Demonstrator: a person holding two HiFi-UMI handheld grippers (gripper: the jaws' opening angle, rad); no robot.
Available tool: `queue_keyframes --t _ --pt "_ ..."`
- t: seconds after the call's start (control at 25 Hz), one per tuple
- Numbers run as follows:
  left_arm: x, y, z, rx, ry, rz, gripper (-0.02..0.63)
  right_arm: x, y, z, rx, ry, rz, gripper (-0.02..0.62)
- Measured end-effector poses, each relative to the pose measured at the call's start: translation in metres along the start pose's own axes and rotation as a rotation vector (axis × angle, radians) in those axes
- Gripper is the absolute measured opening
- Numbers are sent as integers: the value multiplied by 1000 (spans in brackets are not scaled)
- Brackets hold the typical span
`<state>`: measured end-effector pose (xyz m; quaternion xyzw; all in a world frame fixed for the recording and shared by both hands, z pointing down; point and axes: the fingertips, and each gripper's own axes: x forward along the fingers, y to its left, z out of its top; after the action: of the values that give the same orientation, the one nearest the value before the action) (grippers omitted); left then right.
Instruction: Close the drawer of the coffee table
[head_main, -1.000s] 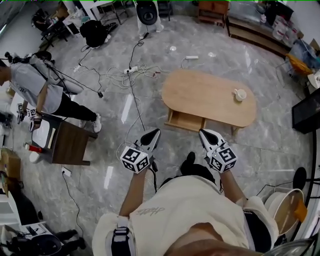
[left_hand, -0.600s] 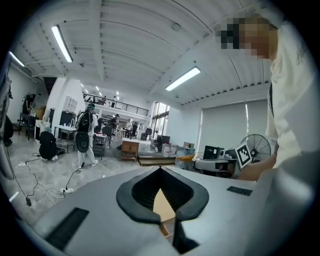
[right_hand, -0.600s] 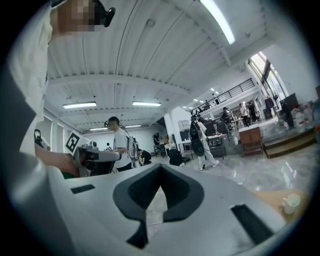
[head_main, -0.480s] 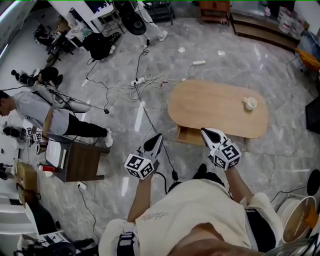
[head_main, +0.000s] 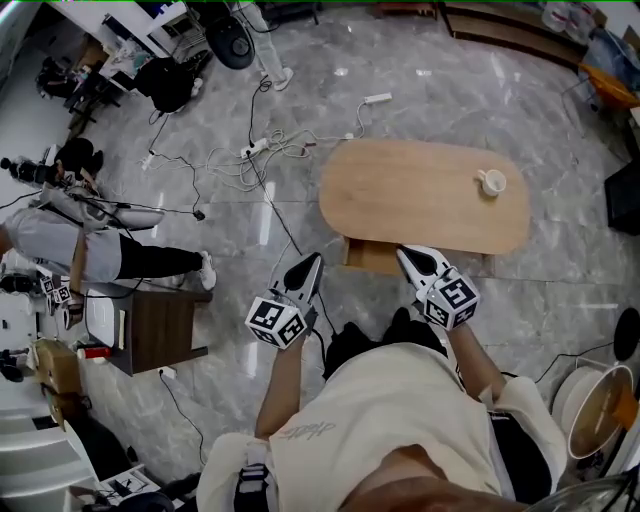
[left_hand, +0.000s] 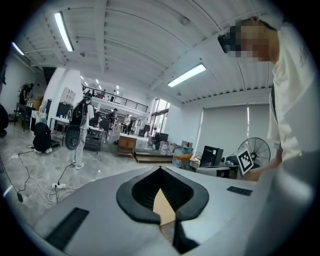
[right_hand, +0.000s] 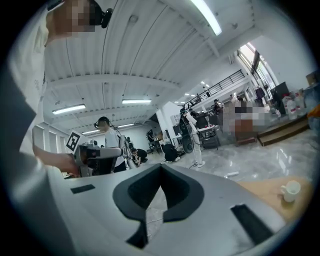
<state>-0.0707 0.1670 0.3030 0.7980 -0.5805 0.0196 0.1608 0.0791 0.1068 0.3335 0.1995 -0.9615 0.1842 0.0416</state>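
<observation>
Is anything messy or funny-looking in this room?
Yes. The wooden drawer sticks out from the near side of the oval wooden coffee table, not pushed in. Nearby, white cables lie tangled across the grey floor.

The coffee table and right claw hide most of the drawer.

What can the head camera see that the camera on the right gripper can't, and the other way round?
Only the head view shows the drawer, sticking out from under the coffee table, with the tip of the right gripper close beside it. Only the right gripper view shows the ceiling lights and, close up, that gripper's jaws closed together with nothing between them. Both show the coffee table and the white cup on it.
</observation>
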Motion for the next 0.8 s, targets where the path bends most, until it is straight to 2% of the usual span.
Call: queue_keyframes --t 0.2,0.36,0.52,0.8 --pt "-2 25 7 26 5 -40 3 27 12 11 -31 -5 -19 -6" --pt "-3 57 4 40 18 -68 3 44 26 20 -48 -19 -71 -6" --pt "9 87 16 35 5 -143 3 63 31 38 -65 -49 -140 -6" --pt "24 131 42 78 3 -268 3 96 49 56 -98 -77 -266 -6"
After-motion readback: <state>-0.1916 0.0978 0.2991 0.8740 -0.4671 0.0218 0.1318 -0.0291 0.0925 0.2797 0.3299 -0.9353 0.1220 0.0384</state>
